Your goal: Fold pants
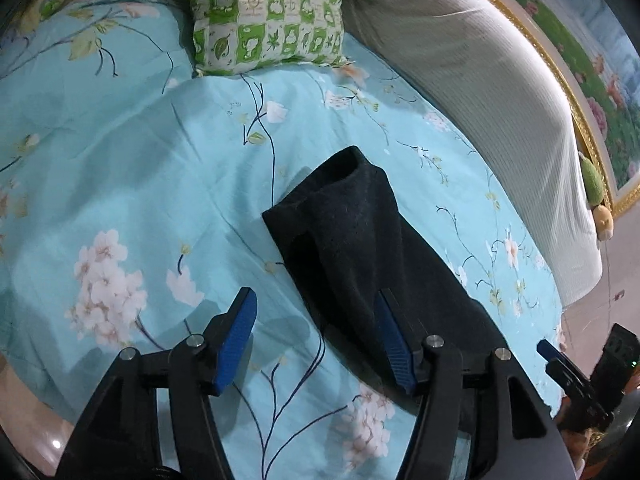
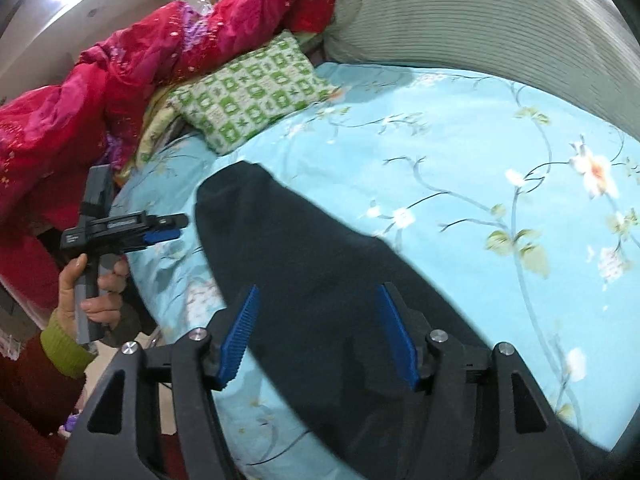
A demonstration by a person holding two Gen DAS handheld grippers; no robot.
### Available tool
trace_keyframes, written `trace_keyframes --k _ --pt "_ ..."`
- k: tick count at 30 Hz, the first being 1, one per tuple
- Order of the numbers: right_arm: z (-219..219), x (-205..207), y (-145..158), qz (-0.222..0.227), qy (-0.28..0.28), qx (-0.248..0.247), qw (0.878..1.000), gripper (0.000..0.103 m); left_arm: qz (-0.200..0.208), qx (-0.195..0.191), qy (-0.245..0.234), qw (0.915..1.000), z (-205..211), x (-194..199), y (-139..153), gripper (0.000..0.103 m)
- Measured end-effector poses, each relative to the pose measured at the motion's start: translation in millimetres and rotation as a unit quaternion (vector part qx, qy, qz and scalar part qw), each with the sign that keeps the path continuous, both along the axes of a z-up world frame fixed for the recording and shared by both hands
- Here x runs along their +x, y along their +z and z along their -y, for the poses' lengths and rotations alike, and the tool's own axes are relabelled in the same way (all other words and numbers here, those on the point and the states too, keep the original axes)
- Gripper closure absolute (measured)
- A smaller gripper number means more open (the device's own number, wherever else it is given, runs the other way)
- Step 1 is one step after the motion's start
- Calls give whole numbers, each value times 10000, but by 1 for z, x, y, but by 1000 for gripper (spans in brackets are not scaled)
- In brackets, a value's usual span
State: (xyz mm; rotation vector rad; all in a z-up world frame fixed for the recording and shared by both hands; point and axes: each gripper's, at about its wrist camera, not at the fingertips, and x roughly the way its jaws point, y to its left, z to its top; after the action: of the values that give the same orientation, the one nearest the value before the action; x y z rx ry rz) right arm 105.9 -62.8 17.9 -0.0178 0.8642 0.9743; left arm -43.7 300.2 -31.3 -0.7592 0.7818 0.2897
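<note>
At the bottom of the left wrist view, the left gripper (image 1: 316, 312) is seen released, its blue pads (image 1: 236, 340) spread apart with nothing clasped; one pad lies over the sheet, the other over the dark cloth. In the right wrist view the right gripper (image 2: 318, 312) is likewise spread wide, with nothing pinched between its pads. The dark pants (image 1: 352, 240) are laid folded in a long strip on the light blue floral bedsheet (image 1: 140, 168), running from lower right to the frame's centre. Further back, at upper centre, a green checked pillow (image 1: 268, 12) is propped. A red quilt (image 2: 120, 80) is heaped at the right wrist view's upper left.
</note>
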Motion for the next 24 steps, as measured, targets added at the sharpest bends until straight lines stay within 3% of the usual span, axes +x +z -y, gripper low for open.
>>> trace_keyframes --k 9,22,24 --pt "-10 58 -23 -568 -155 86 9982 41 -115 -66 -168 9998 1 33 -5 39" --pt "-67 97 -70 -871 425 -497 9940 41 -400 2 -126 9991 -5 65 -34 43" --pt "-82 99 -80 -1001 624 -564 9914 46 -379 80 -143 9991 -5 70 -35 43"
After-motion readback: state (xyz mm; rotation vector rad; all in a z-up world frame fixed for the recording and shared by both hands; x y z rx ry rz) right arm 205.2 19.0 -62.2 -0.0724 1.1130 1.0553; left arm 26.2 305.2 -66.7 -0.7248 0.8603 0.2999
